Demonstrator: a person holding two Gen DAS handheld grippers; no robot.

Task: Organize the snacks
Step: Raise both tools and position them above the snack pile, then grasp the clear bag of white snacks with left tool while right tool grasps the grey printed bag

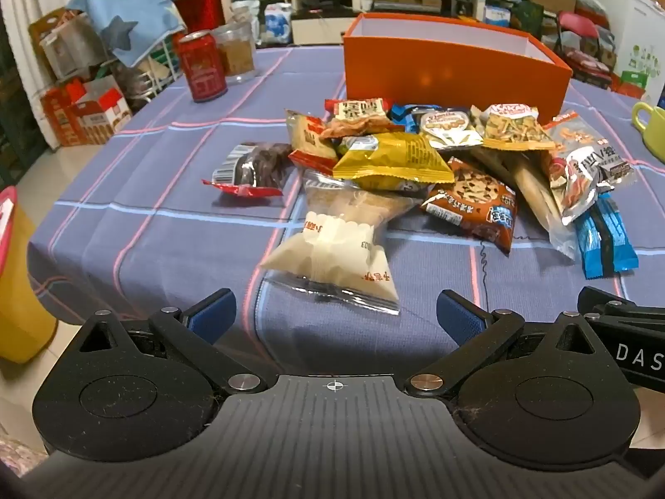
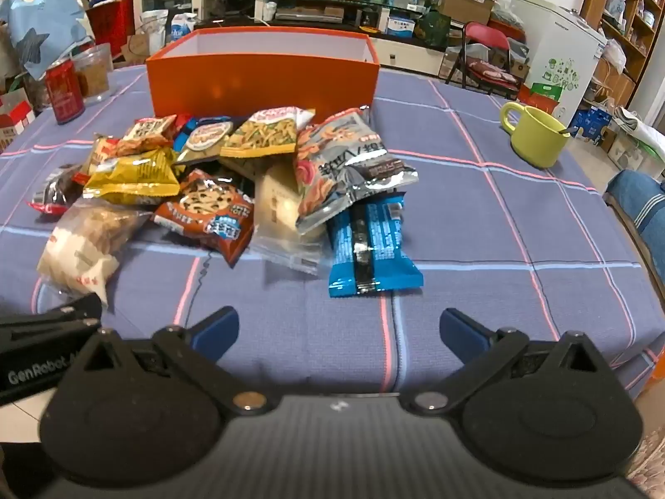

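Behind the snack pile (image 1: 419, 166), an orange box (image 1: 453, 68), red can (image 1: 202, 66) and green mug (image 2: 536, 135) share the checked tablecloth (image 2: 478, 228); both the left gripper (image 1: 334, 316) and right gripper (image 2: 338, 330) gape wide, empty.

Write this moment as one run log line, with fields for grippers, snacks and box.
left gripper: open, empty | right gripper: open, empty | snack packets: piled on tablecloth | orange box: behind pile, inside hidden
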